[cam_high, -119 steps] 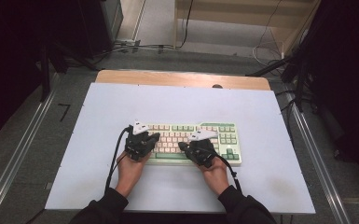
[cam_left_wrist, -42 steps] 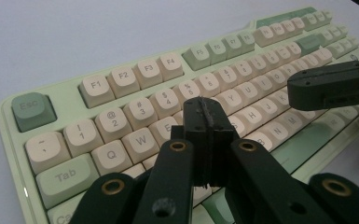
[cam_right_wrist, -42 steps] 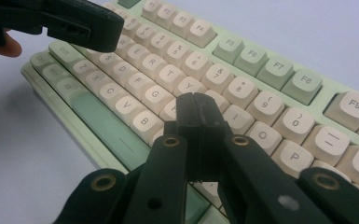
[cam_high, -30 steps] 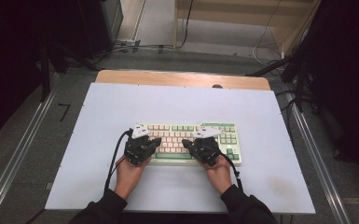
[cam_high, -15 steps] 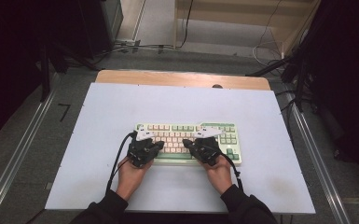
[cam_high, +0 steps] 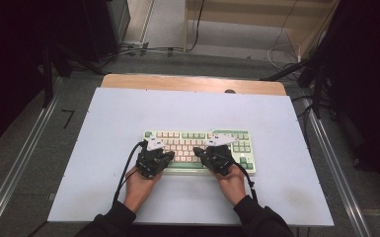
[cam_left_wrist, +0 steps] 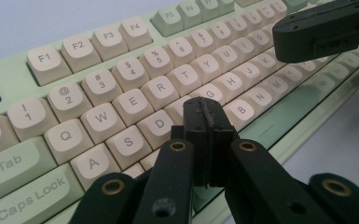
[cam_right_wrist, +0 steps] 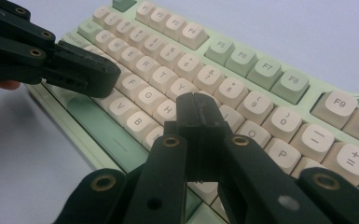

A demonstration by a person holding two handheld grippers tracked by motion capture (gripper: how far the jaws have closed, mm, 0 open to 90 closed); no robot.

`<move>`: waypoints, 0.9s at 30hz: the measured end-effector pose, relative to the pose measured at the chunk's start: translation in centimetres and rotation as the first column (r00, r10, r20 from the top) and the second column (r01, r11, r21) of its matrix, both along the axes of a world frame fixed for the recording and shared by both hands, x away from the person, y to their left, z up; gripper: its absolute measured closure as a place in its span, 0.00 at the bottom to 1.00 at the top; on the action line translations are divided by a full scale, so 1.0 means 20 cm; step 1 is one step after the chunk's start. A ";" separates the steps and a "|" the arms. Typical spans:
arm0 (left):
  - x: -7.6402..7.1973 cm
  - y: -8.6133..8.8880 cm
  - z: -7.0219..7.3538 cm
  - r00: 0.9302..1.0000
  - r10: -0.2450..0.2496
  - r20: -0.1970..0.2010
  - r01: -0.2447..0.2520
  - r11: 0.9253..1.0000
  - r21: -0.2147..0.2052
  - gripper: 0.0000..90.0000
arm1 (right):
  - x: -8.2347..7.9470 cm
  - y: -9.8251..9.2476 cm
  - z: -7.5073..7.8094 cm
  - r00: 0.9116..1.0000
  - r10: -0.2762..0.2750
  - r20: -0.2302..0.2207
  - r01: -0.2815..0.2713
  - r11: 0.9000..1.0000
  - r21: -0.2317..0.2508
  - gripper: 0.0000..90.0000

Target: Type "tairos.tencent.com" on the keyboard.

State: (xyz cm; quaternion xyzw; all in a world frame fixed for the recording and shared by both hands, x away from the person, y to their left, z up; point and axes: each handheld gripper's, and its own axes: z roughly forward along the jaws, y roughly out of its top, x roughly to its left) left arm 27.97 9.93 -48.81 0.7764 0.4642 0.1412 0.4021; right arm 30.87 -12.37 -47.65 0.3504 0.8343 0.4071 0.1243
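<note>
Keyboard [cam_high: 200,150] long axis runs left-right under both tips; left gripper [cam_left_wrist: 204,116] over F/G, right gripper [cam_right_wrist: 196,112] near J, jaws clamped together, holding nothing.

High view overhead facing forward-down, gripper views close, all sharing keyboard [cam_high: 197,148]

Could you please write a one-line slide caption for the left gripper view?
Left gripper, jaws shut, poised over the F and G keys of a green-and-cream keyboard; right gripper beyond.
</note>
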 end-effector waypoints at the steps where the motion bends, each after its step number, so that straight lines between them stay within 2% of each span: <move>1: 0.00 0.00 0.00 1.000 -0.005 -0.005 0.005 1.000 0.007 1.00 | 0.00 0.00 0.00 1.000 0.000 0.000 0.000 1.000 0.000 0.97; 5: 0.00 -0.01 -0.01 1.000 -0.012 -0.009 0.012 1.000 0.007 1.00 | 0.00 0.00 0.00 1.000 0.003 0.000 -0.003 1.000 -0.002 0.97; 10: -0.01 0.00 0.02 1.000 0.001 0.025 0.000 1.000 -0.023 1.00 | 0.00 0.00 0.00 1.000 -0.001 0.000 0.001 1.000 0.002 0.97; 12: -0.01 0.01 0.02 1.000 0.008 0.027 -0.007 1.000 -0.028 1.00 | 0.00 0.00 0.00 1.000 -0.001 -0.001 0.001 1.000 0.001 0.97; 21: 0.01 0.06 0.03 0.996 0.075 0.048 -0.072 0.995 -0.065 1.00 | 0.00 0.00 0.00 1.000 -0.001 -0.001 0.001 1.000 0.001 0.97; 27: 0.02 0.08 0.03 0.993 0.106 0.052 -0.102 0.992 -0.074 1.00 | 0.00 0.00 0.00 1.000 0.001 0.000 -0.001 1.000 -0.002 0.97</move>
